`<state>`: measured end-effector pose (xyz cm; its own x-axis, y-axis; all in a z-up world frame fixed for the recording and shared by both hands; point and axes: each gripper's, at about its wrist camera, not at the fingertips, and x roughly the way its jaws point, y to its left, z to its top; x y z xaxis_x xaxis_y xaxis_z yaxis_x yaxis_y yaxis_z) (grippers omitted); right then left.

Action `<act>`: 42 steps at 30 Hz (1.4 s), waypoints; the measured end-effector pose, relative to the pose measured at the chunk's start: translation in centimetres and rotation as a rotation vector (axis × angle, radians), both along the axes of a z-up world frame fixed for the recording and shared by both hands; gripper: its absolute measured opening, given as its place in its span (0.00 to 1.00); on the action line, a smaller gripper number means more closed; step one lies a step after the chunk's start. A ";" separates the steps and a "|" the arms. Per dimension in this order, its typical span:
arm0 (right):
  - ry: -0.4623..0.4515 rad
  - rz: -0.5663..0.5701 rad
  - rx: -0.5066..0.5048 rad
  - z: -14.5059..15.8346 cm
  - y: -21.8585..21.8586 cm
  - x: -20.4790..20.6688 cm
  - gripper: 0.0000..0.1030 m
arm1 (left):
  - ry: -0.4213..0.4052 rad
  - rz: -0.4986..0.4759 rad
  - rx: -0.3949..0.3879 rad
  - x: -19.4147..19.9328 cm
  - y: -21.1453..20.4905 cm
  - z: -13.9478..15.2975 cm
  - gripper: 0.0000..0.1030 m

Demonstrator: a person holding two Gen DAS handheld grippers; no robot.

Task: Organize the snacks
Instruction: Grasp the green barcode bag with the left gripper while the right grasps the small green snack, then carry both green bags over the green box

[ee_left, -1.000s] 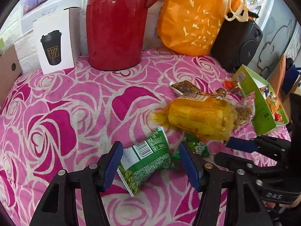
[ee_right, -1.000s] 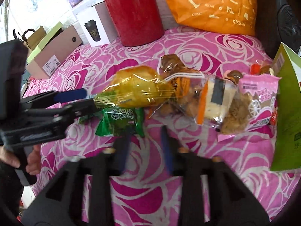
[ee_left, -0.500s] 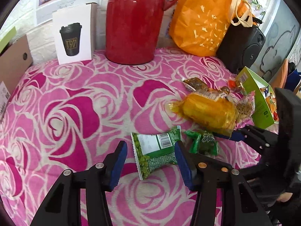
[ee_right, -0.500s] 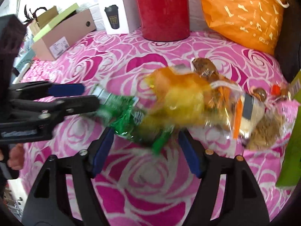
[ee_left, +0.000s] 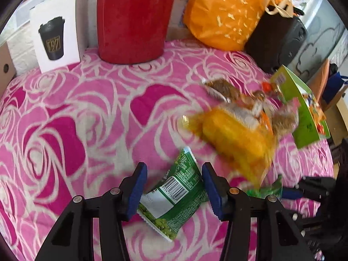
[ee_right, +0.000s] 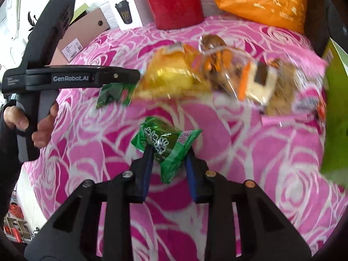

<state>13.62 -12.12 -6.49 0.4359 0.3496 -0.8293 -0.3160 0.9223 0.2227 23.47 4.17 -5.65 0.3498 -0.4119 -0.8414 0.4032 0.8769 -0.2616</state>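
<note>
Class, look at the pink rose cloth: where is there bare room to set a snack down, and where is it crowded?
Bare: the stretch between the red jug, the white box and the left gripper. Crowded: the snack pile beside the green box.

The yellow snack bag [ee_left: 237,139] and the clear packets [ee_right: 258,80] behind it are smeared by motion blur, so their print cannot be read. The red jug [ee_left: 132,19] and orange bag [ee_left: 221,13] are cut off by the top edge. The left claw [ee_right: 121,77] hides part of a green packet [ee_right: 114,93]; the green box [ee_right: 336,119] runs off the right edge, blurred
</note>
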 end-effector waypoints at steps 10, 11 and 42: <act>0.003 0.056 0.003 0.0 1.4 -2.2 0.49 | -0.032 0.020 -0.045 -6.2 2.8 1.3 0.52; 0.000 0.058 0.003 0.1 1.3 -2.2 0.56 | -0.035 0.021 -0.047 -6.3 3.1 1.4 0.52; -0.082 -0.040 0.081 2.3 -0.9 -4.0 0.28 | -0.195 0.090 0.030 -10.4 -0.3 5.0 0.34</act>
<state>9.59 -13.05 -4.20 0.5158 0.3952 -0.7601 -0.2998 0.9144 0.2720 13.11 3.86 -0.63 0.5412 -0.3475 -0.7657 0.3633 0.9179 -0.1597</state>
